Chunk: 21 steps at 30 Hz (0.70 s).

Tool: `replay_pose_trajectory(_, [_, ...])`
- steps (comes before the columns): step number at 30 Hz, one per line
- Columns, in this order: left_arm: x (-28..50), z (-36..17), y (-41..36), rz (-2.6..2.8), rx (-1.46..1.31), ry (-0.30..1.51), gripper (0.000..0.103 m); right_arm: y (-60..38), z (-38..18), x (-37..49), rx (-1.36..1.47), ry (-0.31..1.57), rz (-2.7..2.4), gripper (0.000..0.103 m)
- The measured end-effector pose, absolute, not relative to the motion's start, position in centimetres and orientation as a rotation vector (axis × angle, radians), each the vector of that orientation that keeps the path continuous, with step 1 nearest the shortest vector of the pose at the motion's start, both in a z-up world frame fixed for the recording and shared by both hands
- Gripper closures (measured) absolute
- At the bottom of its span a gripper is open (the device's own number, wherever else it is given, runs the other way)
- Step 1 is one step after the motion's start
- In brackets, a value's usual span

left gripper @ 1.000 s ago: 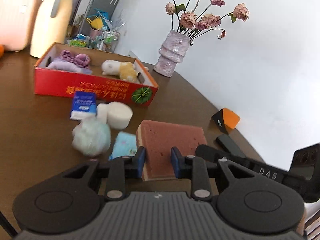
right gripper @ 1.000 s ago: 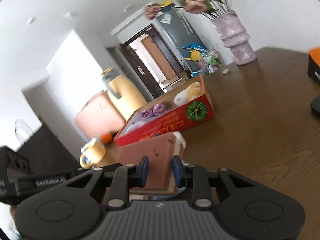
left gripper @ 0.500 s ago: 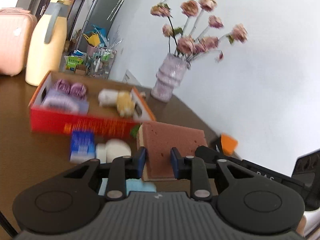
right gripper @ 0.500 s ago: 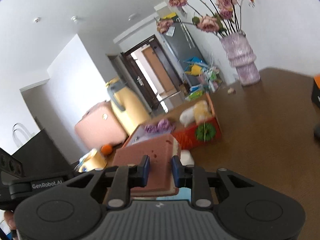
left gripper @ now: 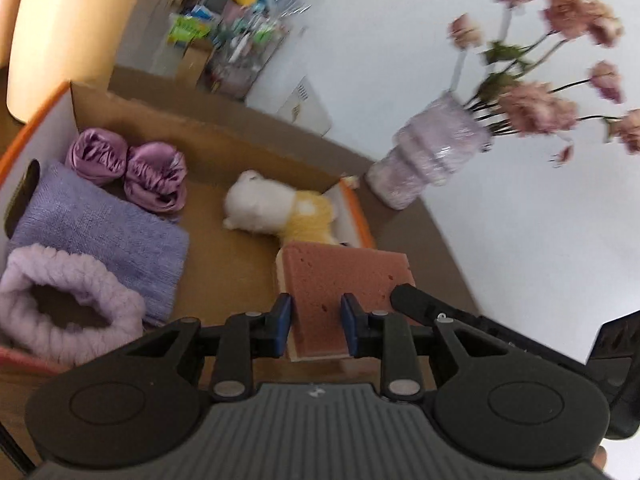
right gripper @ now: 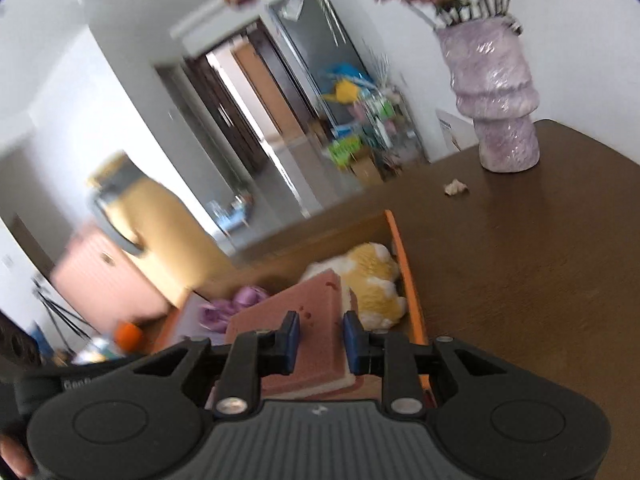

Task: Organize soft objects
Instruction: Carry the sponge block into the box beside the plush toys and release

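A thick brown sponge [left gripper: 340, 276] with a pale underside hangs over the open cardboard box [left gripper: 256, 148]. My left gripper [left gripper: 316, 322] is shut on its near edge, and my right gripper [right gripper: 320, 336] is shut on the sponge [right gripper: 304, 312] from the other side. Inside the box lie a white and yellow plush toy [left gripper: 280, 212], two purple satin scrunchies [left gripper: 128, 166], a folded lavender cloth [left gripper: 96, 224] and a fluffy lilac band [left gripper: 68, 300]. The plush toy [right gripper: 368, 276] lies just beyond the sponge in the right wrist view.
A lilac vase [left gripper: 432, 156] of dried pink roses [left gripper: 536, 108] stands on the brown table [right gripper: 540, 260] past the box's right end. A yellow jug [left gripper: 68, 28] stands behind the box. A crumpled scrap [right gripper: 456, 187] lies near the vase [right gripper: 496, 96].
Both grippers have carried the brown sponge up from the table and forward over the box. The box and its contents now fill the view; the loose items in front of it have dropped out of sight.
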State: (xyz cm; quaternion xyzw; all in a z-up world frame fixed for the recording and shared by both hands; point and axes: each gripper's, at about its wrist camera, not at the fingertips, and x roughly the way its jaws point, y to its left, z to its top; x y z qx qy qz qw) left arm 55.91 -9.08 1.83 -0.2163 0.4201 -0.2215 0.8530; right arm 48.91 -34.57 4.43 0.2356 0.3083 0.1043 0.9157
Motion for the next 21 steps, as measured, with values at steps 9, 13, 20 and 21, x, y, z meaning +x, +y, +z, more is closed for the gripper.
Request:
replay_pose_trajectory(9, [58.6, -2.2, -11.3, -0.442, -0.385, 0.996, 0.076, -32.0, 0.3, 53.9, 0.276, 0.819, 0.121, 0.077])
replay_pose_trajectory(13, [57.4, -1.8, -11.6, -0.427, -0.334, 0.974, 0.075, -29.7, 0.8, 53.1, 0.062, 0.819, 0.099, 0.074])
replay_pose_trajectory(20, [52.0, 6.8, -8.3, -0.348, -0.221, 0.793, 0.061, -28.6, 6.6, 49.9, -0.105, 0.726, 0.126, 0.072])
replay_pose_trajectory(21, [50.9, 8.3, -7.7, -0.332, -0.189, 0.758, 0.056, -28.8, 7.8, 49.3, -0.102, 0.709, 0.129, 0.071])
